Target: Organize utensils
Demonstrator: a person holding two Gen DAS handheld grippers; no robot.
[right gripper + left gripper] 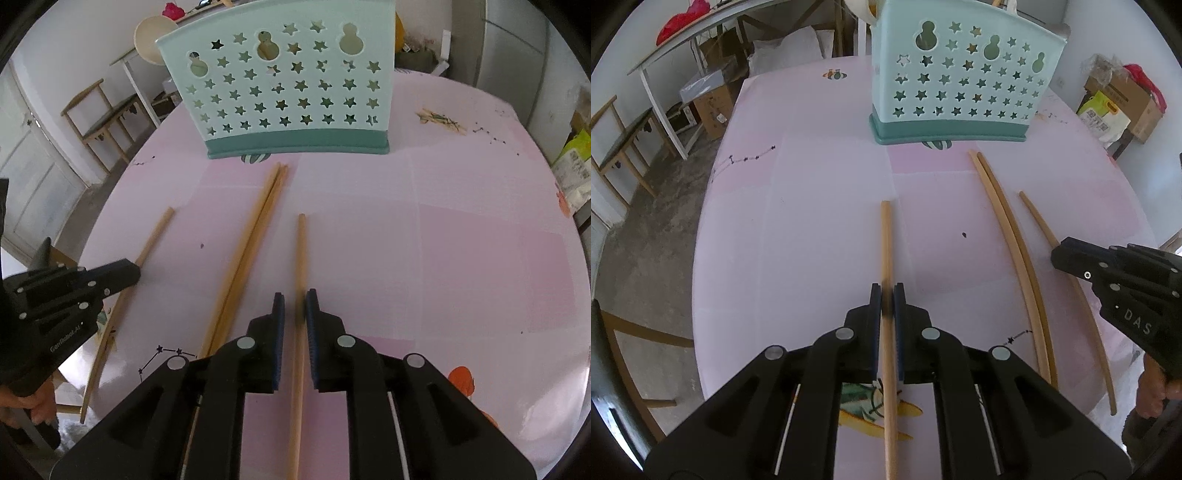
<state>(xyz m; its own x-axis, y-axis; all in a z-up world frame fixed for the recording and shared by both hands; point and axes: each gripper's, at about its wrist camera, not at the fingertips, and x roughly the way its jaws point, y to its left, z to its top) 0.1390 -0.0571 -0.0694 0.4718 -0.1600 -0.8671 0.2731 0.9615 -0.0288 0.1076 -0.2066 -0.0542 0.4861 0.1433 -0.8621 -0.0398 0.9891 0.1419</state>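
A mint-green utensil holder with star-shaped holes stands at the far side of the pink table; it also shows in the right wrist view. My left gripper is shut on a wooden chopstick lying along its fingers. My right gripper has its jaws closely around another chopstick, with a small gap showing. A pair of chopsticks lies between the two grippers. In the left wrist view the pair lies to the right, with the right gripper beyond it.
Small wooden bits lie scattered at the table's far right. A wooden chair and a white-legged table stand off the left edge. Boxes and bags sit at the right.
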